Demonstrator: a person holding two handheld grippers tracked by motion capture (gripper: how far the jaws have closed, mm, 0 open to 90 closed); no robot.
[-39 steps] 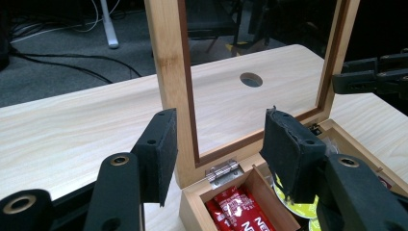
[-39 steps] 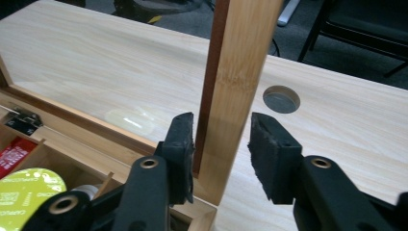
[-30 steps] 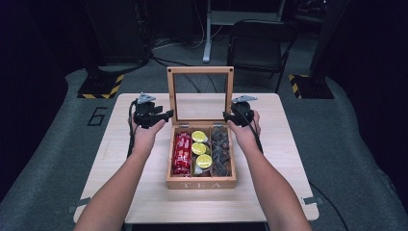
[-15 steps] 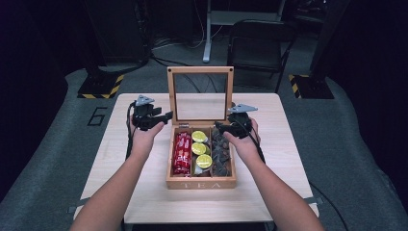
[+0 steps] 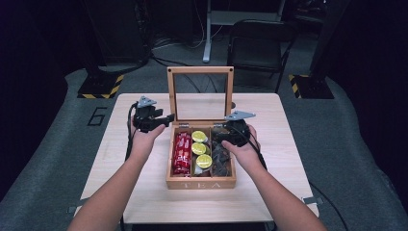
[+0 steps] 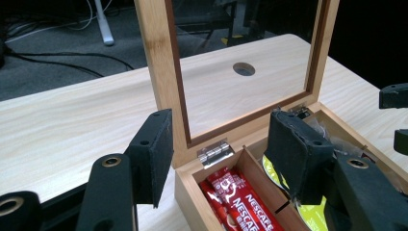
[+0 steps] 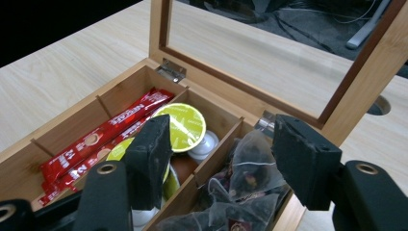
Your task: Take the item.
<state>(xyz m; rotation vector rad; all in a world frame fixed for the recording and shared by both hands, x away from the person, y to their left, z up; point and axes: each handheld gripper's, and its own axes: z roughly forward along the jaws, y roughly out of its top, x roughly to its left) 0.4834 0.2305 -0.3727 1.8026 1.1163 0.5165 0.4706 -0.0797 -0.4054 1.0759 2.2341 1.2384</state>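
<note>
A wooden tea box [image 5: 200, 183] stands mid-table with its glass-paned lid [image 5: 171, 96] upright. It holds red coffee sticks [image 5: 182, 153] on the left, green-topped capsules [image 5: 199, 148] in the middle and dark tea bags [image 5: 221, 161] on the right. My left gripper [image 5: 168, 118] is at the lid's left post. Its jaws have just been opening and now straddle the hinge corner [image 6: 215, 153] without touching it. My right gripper [image 5: 220, 131] hovers over the tea bags [image 7: 240, 168]. Its jaws have also just been opening, and nothing is pressed between them.
The light wooden table [image 5: 144, 202] has a round hole [image 6: 244, 69] behind the box. A dark chair [image 5: 255, 43] stands beyond the far edge. Grey floor mats with yellow-black tape [image 5: 101, 86] lie around the table.
My right gripper has come away from the lid's right edge toward the person and now sits over the right compartment, with its jaws wider. The left hand and the lid have stayed put.
</note>
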